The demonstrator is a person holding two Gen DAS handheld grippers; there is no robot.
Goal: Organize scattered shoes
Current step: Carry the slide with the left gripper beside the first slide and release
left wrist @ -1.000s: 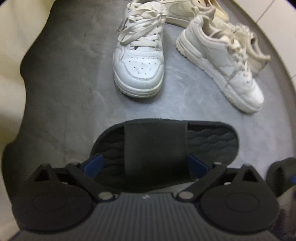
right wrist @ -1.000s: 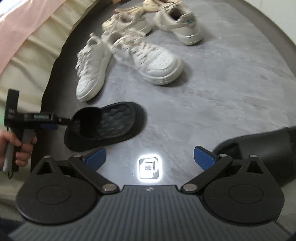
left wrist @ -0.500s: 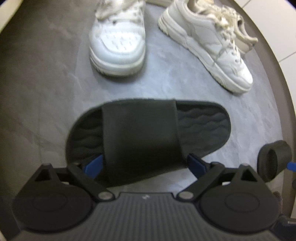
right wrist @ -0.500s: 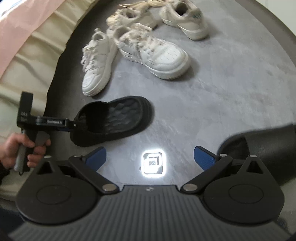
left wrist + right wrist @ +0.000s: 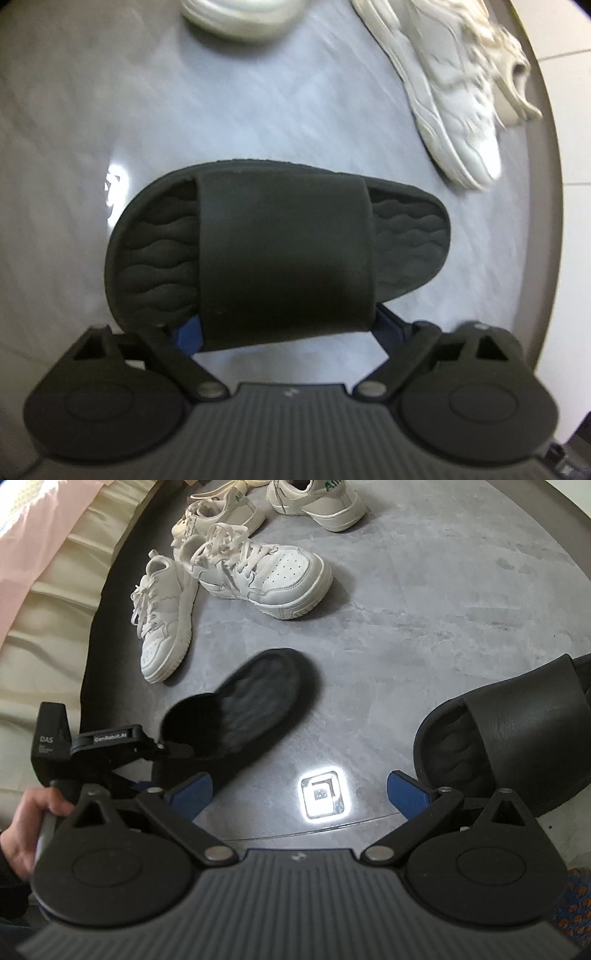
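a round grey marbled mat (image 5: 424,602) fills both views, its dark rim (image 5: 99,627) running beside cream bedding (image 5: 48,602) on one side and pale floor tiles (image 5: 569,122) on the other. on it, from biggest down: a black slide sandal (image 5: 280,251) is gripped across its strap by the left gripper (image 5: 288,328), the blue pads pressed against the strap's two edges, jaws closed only as far as the strap's width allows; in the right wrist view the same sandal (image 5: 251,709) hangs blurred above the mat, clear of the surface, with the left gripper (image 5: 159,746) clamped at its near side and the person's hand (image 5: 26,830) on the handle. the second black slide sandal (image 5: 517,746) rests on the mat at the right edge, just beside the right gripper (image 5: 299,794), whose jaws stand wide apart and hold nothing; one blue pad (image 5: 406,794) sits close to that sandal's toe end, contact unclear. a bright square light reflection (image 5: 323,794) shines on the mat between the pads. beyond lie four pale shoes: a white sneaker (image 5: 258,572) with loose laces, a slimmer white sneaker (image 5: 162,620) leaning against its heel, and two cream sneakers with green lettering (image 5: 317,502) (image 5: 225,513) at the far rim. in the left wrist view, a white sneaker (image 5: 443,85) lies on its side near the rim, another's toe (image 5: 240,18) cut off at top
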